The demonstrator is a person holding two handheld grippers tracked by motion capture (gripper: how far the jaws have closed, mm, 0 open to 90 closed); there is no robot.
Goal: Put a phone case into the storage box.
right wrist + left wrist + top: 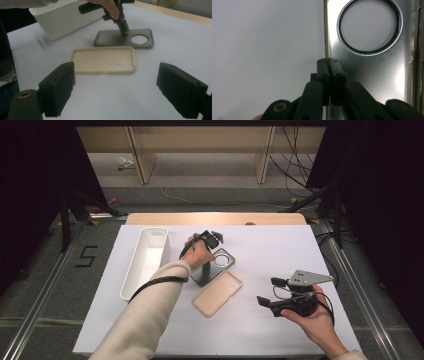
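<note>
my left hand-held gripper (pixel 329 62) is pinched on the grey phone case's (pixel 110 40) side wall, probably lifting it off the desk (pixel 280 250) (beige case (pixel 217 293) beside it); right hand-held gripper (pixel 116 91) waits wide open, empty.

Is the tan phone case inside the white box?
No, the tan phone case lies flat on the white table cover, beside the grey phone case and apart from the white box.

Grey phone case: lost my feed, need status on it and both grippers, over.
Left gripper shut on translucent grey phone case edge. Right gripper open, empty, hovering. Beige phone case and white bin alongside; nothing obstructing.
</note>
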